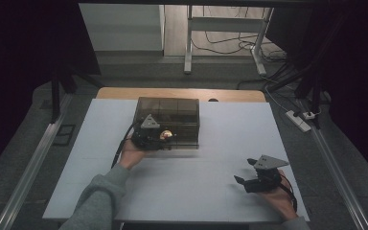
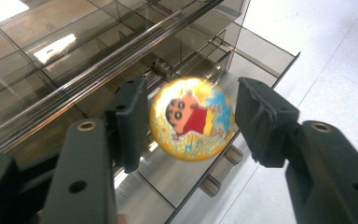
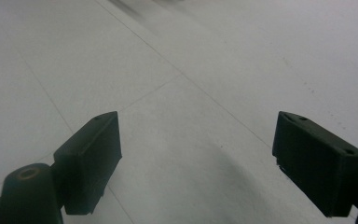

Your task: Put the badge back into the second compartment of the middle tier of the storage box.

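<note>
A yellow ball [image 2: 191, 119] with a cartoon figure printed on it sits between the two jaws of my left gripper [image 2: 192, 126], and both pads touch its sides. It hangs over the pulled-out drawer [image 2: 265, 53] of a smoky clear plastic organiser box [image 1: 172, 111]. From the high view, the left gripper [image 1: 166, 138] is at the box's front face with the ball [image 1: 165, 135] at its tip. My right gripper [image 1: 244, 169] rests low over the white table at the near right, jaws wide apart. Nothing lies between the jaws of the right gripper [image 3: 196, 154].
The box stands at the back middle of the white tabletop [image 1: 220, 143], and its drawer has divided compartments [image 2: 168, 177]. Beyond the table are a metal desk frame [image 1: 225, 28], floor cables and a power strip [image 1: 298, 120]. Rails run along both sides.
</note>
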A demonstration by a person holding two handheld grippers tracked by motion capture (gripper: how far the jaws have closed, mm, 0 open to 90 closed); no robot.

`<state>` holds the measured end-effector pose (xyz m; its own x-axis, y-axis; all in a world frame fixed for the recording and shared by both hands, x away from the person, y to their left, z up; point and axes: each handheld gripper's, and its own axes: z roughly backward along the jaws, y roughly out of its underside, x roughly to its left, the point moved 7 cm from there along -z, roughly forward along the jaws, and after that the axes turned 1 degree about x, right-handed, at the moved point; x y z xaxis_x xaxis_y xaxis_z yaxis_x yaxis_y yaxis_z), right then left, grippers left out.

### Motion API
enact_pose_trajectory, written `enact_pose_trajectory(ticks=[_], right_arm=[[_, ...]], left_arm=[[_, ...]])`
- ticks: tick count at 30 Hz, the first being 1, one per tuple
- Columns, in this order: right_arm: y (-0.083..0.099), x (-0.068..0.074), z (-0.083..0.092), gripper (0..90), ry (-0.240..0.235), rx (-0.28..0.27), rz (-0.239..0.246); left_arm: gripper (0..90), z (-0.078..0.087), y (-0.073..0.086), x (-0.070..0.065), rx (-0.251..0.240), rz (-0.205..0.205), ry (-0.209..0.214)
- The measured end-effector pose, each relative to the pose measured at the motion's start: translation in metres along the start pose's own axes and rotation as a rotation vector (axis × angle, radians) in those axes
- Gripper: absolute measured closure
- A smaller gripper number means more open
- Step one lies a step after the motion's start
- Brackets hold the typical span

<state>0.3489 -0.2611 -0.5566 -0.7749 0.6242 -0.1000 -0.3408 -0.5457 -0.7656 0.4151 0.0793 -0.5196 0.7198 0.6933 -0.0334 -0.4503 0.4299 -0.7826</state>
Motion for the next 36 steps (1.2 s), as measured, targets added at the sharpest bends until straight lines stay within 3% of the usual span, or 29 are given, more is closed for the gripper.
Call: enact_pose_trajectory(ticks=[15,24,36], right_arm=[[0.0,0.0,0.0,14.7,0.0,0.002,0.0],[0.0,0.0,0.001,14.7,0.001,-0.004,0.002],[-0.002,-0.001,0.0,14.9,-0.001,-0.02,-0.004]], left_arm=[[38.7,0.005,-0.001,-0.001,-0.011,0.011,0.015],[37.0,0.018,0.005,-0.001,-0.028,0.029,0.018],[34.1,0.031,0.01,-0.007,-0.032,0.039,0.053]])
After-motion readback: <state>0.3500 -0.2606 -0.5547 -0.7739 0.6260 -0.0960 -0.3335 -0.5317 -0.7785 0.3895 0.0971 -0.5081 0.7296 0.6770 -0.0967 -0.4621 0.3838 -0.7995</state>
